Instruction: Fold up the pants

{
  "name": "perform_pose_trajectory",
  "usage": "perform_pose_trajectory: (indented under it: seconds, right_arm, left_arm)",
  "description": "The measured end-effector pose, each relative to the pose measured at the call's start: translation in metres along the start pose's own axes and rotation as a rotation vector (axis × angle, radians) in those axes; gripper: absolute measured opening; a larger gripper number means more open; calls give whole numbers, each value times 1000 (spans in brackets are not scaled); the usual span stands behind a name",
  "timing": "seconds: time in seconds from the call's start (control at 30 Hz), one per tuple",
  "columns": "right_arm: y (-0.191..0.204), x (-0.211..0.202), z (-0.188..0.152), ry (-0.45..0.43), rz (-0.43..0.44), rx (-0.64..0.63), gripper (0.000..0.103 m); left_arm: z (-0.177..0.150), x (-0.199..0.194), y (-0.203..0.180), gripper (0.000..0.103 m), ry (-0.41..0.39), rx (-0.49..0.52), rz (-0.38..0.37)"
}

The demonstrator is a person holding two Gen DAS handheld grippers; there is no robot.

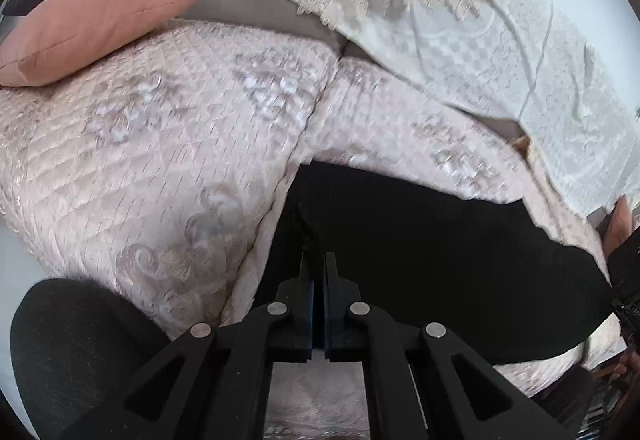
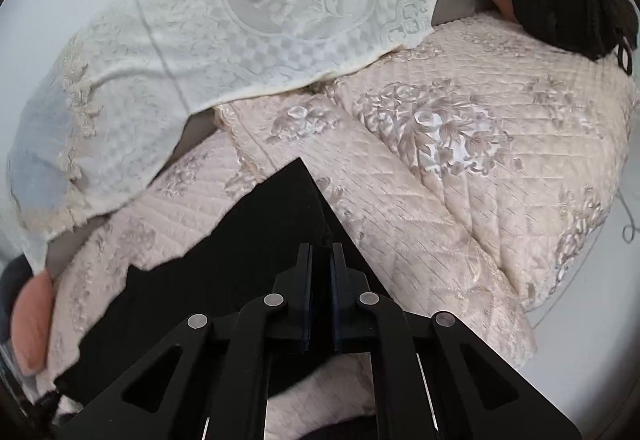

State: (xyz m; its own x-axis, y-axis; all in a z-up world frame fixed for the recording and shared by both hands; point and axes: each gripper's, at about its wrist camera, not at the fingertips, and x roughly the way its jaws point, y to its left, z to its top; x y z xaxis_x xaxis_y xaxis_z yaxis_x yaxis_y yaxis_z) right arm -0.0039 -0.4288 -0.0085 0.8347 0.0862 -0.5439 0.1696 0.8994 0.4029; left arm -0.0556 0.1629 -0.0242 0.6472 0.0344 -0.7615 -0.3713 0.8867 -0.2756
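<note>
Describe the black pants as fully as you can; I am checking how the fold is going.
The plain black cloth pants lie flat on the pink quilted floral bedspread, matte and nearly featureless, one sharp corner pointing up the bed. Both tools, left and right, are shut over the fabric; whether either pinches it cannot be told.

No readable text, label, brand, number or sign anywhere in either view.
</note>
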Motion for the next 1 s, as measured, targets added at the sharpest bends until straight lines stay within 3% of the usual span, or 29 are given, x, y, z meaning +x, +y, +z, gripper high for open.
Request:
perform_pose_trajectory:
  seconds: [0.1,0.2,0.27,0.37,0.43,0.53,0.67,0.83,0.93,1.0]
  right_arm:
    - [-20,27,-11,81,-58,44,7]
    - [-26,31,-15,93,-76,48,11]
    - [-20,28,-10,94,-103,9,19]
    - [-3,13,-6,34,-197,-84,23]
    - [10,2,-5,-15,-210,-147,28]
    - [43,-1,-13,-39,-125,-259,34]
    - [84,32,-29,54,-1,-375,35]
    - [138,72,-41,126,74,-508,35]
    - [157,92,-41,121,95,-540,35]
    - [155,107,-34,121,87,-533,35]
  left_arm:
    - [-11,18,8,5,70,-31,4]
    - [-12,14,7,5,59,-15,13]
    - [-10,11,8,9,59,-15,24]
    - [-4,1,18,9,40,-40,50]
    - [0,-8,20,8,1,-32,99]
    - [9,-16,11,8,-48,0,98]
    - [19,-7,-27,8,-53,69,-1]
    - [24,31,-99,8,17,217,-146]
    - [24,49,-138,9,23,306,-190]
    - [25,63,-151,9,28,345,-170]
